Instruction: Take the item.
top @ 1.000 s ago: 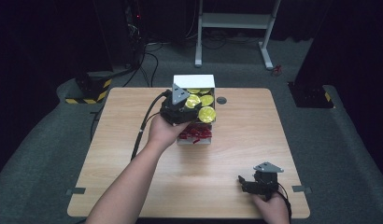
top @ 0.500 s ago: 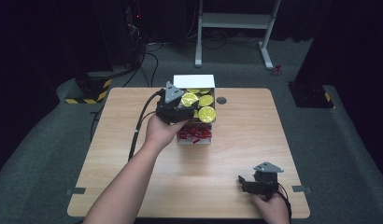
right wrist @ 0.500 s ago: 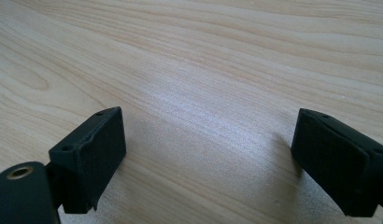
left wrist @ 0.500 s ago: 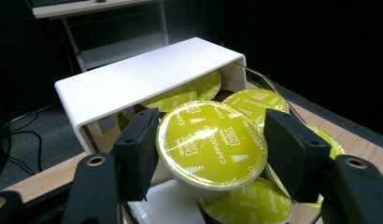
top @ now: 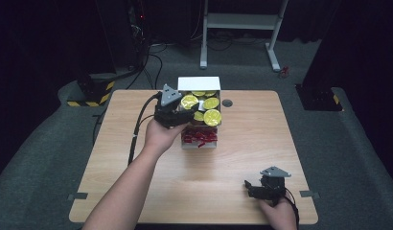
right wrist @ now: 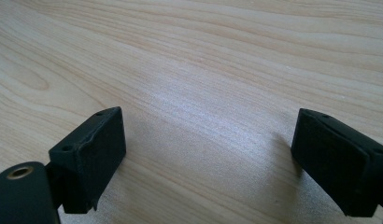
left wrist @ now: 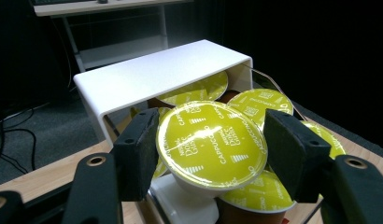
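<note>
— Where is the left arm reaching?
— It is stretching forward over the bench (top: 113,158), the left gripper (top: 178,111) hovering at the box of capsules (top: 200,139) at the far middle. Its jaws are clasping a yellow-lidded capsule (left wrist: 212,142) on both sides, above the others.
— And the right hand (top: 277,213)?
— It is resting at the near right edge, holding the right gripper (top: 261,187) low, jaws gaping wide over bare wood.
</note>
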Demonstrator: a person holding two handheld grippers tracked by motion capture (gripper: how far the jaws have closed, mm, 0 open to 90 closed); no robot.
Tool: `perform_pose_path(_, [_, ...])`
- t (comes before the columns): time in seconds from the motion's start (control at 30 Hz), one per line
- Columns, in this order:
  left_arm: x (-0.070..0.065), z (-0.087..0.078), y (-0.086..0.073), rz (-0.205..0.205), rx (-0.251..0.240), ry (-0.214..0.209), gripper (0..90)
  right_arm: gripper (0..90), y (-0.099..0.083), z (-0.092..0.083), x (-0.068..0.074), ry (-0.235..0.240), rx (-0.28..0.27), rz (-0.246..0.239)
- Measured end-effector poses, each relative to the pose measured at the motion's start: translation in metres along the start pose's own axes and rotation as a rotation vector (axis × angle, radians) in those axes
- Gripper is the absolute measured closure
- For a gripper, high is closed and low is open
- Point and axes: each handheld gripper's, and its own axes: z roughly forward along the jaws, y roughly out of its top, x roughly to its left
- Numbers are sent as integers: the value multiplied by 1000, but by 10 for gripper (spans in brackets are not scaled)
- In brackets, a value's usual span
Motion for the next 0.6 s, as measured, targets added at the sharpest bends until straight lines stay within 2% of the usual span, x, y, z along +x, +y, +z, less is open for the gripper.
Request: perform_pose_path(0.6, [18,-23,-1,-34,-33,16,381,101,0,0,0,0,1,3])
